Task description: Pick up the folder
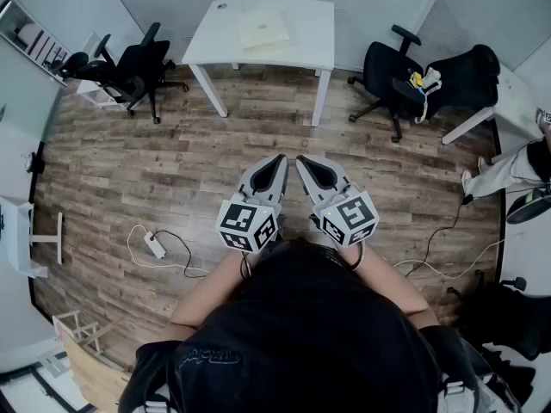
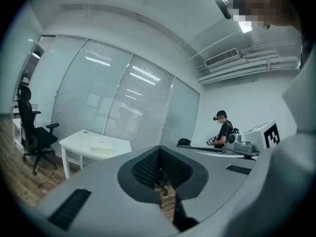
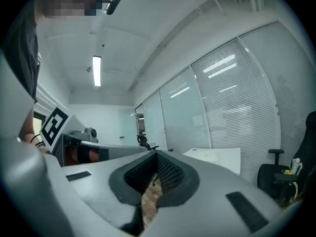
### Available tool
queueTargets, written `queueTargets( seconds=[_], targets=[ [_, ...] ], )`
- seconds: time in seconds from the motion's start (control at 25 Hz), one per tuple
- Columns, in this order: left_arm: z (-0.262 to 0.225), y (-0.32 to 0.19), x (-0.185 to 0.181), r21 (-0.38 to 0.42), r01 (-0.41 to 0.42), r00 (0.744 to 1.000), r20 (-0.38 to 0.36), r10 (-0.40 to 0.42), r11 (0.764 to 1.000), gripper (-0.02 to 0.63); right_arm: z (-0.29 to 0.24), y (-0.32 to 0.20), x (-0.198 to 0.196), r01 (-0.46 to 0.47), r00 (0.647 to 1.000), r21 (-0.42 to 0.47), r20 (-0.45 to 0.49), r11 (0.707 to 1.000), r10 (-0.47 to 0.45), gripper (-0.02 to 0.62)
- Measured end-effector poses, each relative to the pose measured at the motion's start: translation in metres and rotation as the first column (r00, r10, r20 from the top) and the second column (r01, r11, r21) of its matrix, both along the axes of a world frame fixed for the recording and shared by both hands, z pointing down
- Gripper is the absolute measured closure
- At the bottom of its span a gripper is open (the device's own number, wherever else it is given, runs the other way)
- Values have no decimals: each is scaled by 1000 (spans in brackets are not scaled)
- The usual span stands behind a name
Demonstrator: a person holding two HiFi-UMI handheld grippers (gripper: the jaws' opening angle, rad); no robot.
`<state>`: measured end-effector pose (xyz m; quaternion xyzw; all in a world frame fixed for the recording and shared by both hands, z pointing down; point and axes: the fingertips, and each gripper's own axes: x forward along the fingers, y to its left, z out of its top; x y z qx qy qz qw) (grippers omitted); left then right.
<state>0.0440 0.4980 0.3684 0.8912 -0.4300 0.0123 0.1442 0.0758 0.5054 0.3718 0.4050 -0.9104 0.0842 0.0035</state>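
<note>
At twelve o'clock in the head view, well apart from the person, a white table stands against the glass wall. The folder lies flat on it, a pale yellowish sheet-like thing toward the table's far side and a little left of centre. Black office chairs stand at ten and two o'clock on the wood floor.

The left gripper and right gripper are held side by side close to the body, pointing toward twelve. Each has its jaws together with nothing between them, and only floor shows through the gap in each gripper view.

The folder looks thin and light, probably limp enough to sag when lifted by one edge, and its surface may be smooth and slippery. Lying flat, it gives the jaws little to bite on. A sensible hold is likely its near edge or a corner, perhaps after nudging that edge over the table's rim, with the second gripper supporting the opposite side.
</note>
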Motion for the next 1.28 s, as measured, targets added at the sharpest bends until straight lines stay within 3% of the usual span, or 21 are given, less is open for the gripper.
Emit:
queueTargets(
  seconds=[0.16, 0.36, 0.52, 0.68, 1.28],
  targets=[
    [0, 5, 2, 0, -2, 1000, 1, 2, 1000, 594, -2, 0, 2, -3, 1000, 2, -12, 1000, 3, 577],
    [-9, 5, -1, 71, 14, 999, 43, -17, 997, 594, -2, -1, -5, -3, 1000, 4, 9, 1000, 3, 575],
    [-2, -5, -13, 48, 43, 999, 20, -44, 998, 594, 3, -6, -13, 18, 1000, -2, -17, 1000, -18, 575],
    [3, -15, -20, 46, 39, 998, 46, -41, 998, 594, 14, -19, -20, 17, 999, -37, -32, 999, -18, 575],
    [7, -120, -65, 23, -41, 998, 40, 40, 999, 594, 24, -117, -60, -58, 997, -64, -54, 996, 54, 577]
  ],
)
